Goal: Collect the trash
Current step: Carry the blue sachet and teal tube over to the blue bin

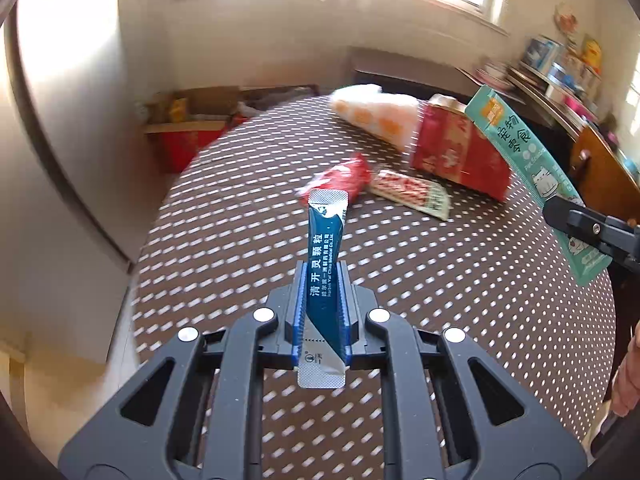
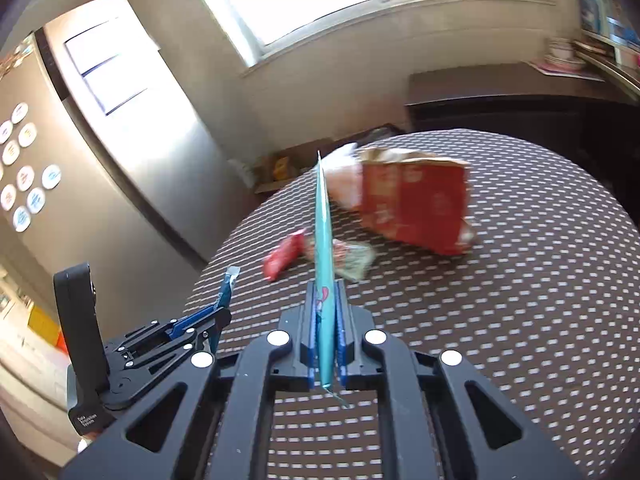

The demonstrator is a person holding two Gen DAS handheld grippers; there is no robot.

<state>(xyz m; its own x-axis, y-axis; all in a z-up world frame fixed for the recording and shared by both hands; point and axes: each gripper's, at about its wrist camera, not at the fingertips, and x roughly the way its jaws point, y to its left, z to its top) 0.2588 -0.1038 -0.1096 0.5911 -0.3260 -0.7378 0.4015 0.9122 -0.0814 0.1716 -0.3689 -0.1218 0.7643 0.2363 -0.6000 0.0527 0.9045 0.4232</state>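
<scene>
**Both claws loaded — bag lies fwd-right**

Table (image 1: 240, 240): round, brown dotted cloth, fills both views. On its far right part sits the red bag (image 1: 460, 152), top open, w/ a white orange-dotted bag (image 1: 376, 116) just behind it. That red bag looks like the drop spot (my guess; nothing else on the table would hold trash).

Loose trash in front of it, mid-table: red wrapper (image 1: 344, 180) and flat packet (image 1: 412, 194), touching or nearly so.

Right claw (image 2: 325, 336): clamped on teal pouch (image 2: 324, 240), long axis pointing up and away toward the bag. Looks the nearer hand.

Left claw (image 1: 323, 312): narrow, gripping blue sachet (image 1: 324, 256), which stands up out of the pads, long axis along the fingers. Bag lies ahead and to its right, so left has to cross over the loose trash.
</scene>
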